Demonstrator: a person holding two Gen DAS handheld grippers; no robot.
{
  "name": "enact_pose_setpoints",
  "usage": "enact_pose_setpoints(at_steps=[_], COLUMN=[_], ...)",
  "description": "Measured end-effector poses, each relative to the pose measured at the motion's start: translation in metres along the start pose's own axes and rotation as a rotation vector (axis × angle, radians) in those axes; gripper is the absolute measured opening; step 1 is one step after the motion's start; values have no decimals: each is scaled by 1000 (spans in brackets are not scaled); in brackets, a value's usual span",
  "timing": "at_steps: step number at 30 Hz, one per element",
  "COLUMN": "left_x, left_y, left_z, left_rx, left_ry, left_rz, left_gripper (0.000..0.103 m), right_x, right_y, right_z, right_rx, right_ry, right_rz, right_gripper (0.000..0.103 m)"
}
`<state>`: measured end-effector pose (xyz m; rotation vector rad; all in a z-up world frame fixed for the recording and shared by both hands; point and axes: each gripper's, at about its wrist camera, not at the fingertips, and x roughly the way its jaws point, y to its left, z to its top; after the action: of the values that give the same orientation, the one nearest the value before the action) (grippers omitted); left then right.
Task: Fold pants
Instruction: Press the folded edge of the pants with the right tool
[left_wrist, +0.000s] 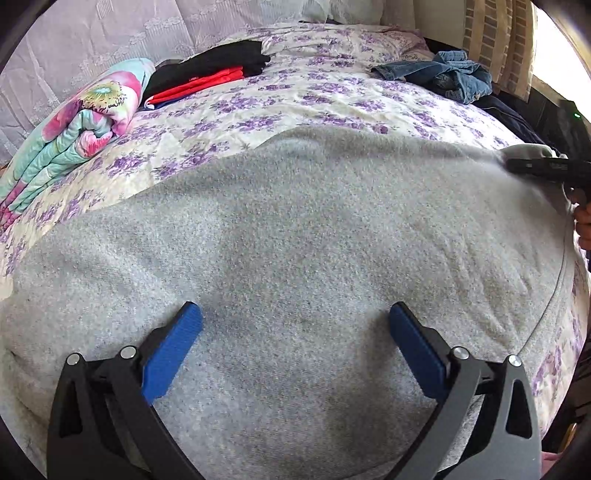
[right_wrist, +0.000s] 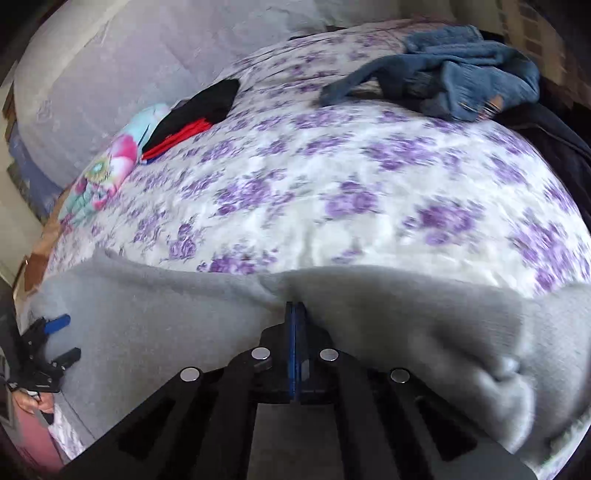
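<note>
Grey pants (left_wrist: 295, 240), a soft heathered knit, lie spread flat across a floral sheet (left_wrist: 258, 107), filling the space beneath and ahead of the left gripper (left_wrist: 295, 314), whose blue pads stand wide apart just above the cloth and hold nothing. The right gripper (right_wrist: 294, 308) is pinched tight on the pants' far edge, where the fabric puckers around its tips (that view is blurred). Beyond it to the right lies crumpled denim (right_wrist: 443, 81); ahead to the left sit a folded black-and-red stack (left_wrist: 207, 74) and a rolled flowered blanket (left_wrist: 74, 125). No brand, label or writing can be read anywhere.
</note>
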<state>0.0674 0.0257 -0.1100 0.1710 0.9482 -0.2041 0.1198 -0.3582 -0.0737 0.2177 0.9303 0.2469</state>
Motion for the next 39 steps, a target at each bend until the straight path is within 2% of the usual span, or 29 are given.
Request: enact_pose_setpoints(at_steps=[2, 4, 7, 8, 10, 13, 15, 16, 18, 20, 22, 24, 25, 27, 29, 30, 32, 33, 34, 35, 36, 37, 38, 39], left_x=[-16, -40, -59, -54, -30, 18, 22, 21, 19, 19, 18, 17, 14, 4, -13, -20, -22, -17, -8, -6, -6, -8, -14, -21], left_y=[-5, -13, -31, -38, -46, -43, -30, -28, -25, -26, -30, -30, -31, -37, -53, -64, -78, -80, -74, -63, -45, -30, -16, -5], left_z=[6, 16, 38, 43, 48, 35, 25, 24, 21, 18, 16, 17, 17, 21, 20, 18, 12, 9, 3, -2, -8, -12, -16, -20], left_rx=[6, 20, 30, 35, 34, 0, -62, -54, -59, -53, -49, -67, -82, -109, -78, -45, 24, 49, 58, 29, -32, -75, -94, -91], left_ry=[2, -65, -145, -131, -54, 91, 69, 71, 68, 51, 37, 36, 42, 30, -36, -68, -89, -74, -42, -32, -18, -2, -2, -11], left_rz=[-5, -46, -23, -2, 21, 44, -25, -24, -32, -31, -10, -3, 7, 29, 15, 27, 79, 113, 143, 110, 41, 9, 18, 63], left_gripper=[98, 98, 98, 98, 98, 99, 99, 99, 99, 99, 99, 99, 99, 98, 98, 98, 98, 98, 99, 99, 99, 99, 99, 99], right_x=[-24, -38, -33, -24, 4, 38, 39, 28, 5, -20, -42, -59, -64, -70, -66, -59, -38, -24, -13, -2, -1, -6, -10, -14], right_y=[4, 23, 61, 76, 104, 112, 94, 72, 28, -24, -43, -29, -13, 31, 79, 101, 134, 144, 150, 147, 140, 128, 116, 105], right_z=[-7, -9, -9, -6, -2, -3, -8, -10, -11, -16, -25, -36, -40, -52, -66, -73, -85, -92, -98, -105, -108, -110, -109, -109], right_rx=[12, -38, -92, -111, -152, -193, -195, -180, -145, -13, 79, 92, 62, -23, -119, -164, -232, -267, -293, -313, -309, -270, -212, -172], right_ry=[-55, -115, -134, -123, -84, -6, -1, -20, -86, -121, -163, -203, -225, -267, -285, -281, -231, -190, -162, -150, -164, -175, -175, -179], right_rz=[-20, 42, 130, 151, 166, 98, 95, 34, -120, -85, -76, -141, -146, -61, 20, 46, 74, 67, 24, -40, -27, -1, -3, -18], right_gripper=[7, 9, 22, 24, 23, 19, 7, 7, 0, 0, 0, 7, 7, 7, 8, 15, 21, 21, 20, 18, 17, 15, 6, 0])
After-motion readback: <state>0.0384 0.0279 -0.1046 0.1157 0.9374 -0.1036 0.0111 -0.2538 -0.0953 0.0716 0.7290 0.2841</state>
